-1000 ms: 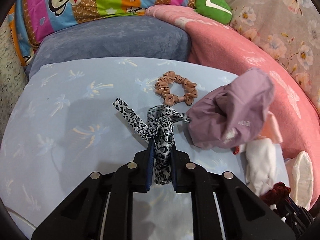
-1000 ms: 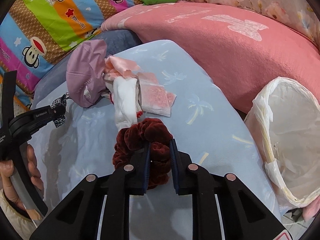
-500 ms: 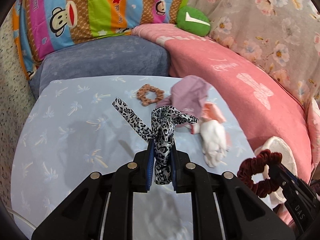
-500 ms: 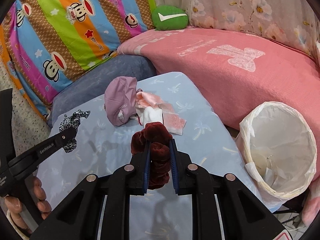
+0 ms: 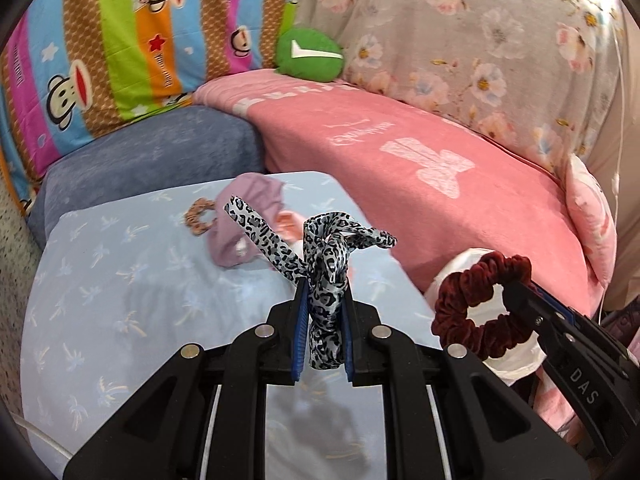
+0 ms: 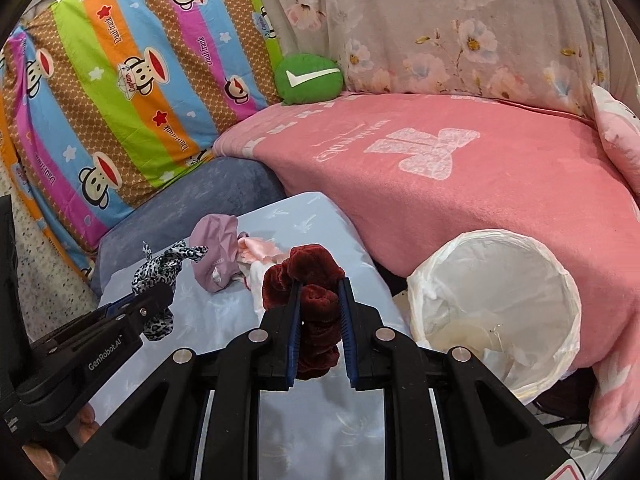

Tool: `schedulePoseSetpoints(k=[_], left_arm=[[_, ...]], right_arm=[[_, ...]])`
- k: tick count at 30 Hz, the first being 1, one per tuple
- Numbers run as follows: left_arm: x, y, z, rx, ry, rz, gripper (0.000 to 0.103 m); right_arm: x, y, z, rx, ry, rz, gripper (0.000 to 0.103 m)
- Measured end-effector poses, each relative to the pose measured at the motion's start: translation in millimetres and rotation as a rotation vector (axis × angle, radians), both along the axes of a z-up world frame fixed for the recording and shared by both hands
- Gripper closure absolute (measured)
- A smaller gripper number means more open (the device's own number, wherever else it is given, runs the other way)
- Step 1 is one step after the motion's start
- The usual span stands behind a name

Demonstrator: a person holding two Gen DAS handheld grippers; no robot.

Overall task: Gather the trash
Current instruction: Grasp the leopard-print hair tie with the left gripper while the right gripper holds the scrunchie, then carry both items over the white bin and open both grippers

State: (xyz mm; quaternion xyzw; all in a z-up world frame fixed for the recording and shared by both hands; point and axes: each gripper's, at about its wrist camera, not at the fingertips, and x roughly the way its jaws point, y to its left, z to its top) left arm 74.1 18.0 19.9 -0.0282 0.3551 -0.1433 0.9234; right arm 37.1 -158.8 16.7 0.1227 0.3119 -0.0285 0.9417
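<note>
With my left tool (image 5: 323,322) clenched on the leopard-print fabric hair tie (image 5: 326,264) and my right tool (image 6: 319,326) gripping the maroon velvet scrunchie (image 6: 310,292), both short of the white-lined round bin (image 6: 496,304), either could snag there.

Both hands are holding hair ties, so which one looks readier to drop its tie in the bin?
Probably the right gripper: its dark red scrunchie hangs beside the white-lined bin.
</note>
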Motion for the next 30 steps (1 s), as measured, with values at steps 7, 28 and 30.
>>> schedulePoseSetpoints(k=[7, 28, 30], left_arm=[[-9.1, -34.9, 3.5, 0.014, -0.015, -0.071, 0.088], [-19.1, -143.2, 1.4, 0.003, 0.008, -0.322, 0.087], [-19.2, -152.2, 1.4, 0.0, 0.008, -0.343, 0.087]], right_arm=[[-14.8, -34.9, 6.9, 0.01, -0.024, -0.065, 0.087], [-46.1, -132.7, -0.3, 0.057, -0.037, -0.259, 0.087], [-48.0, -141.2, -2.0, 0.061, -0.036, -0.274, 0.087]])
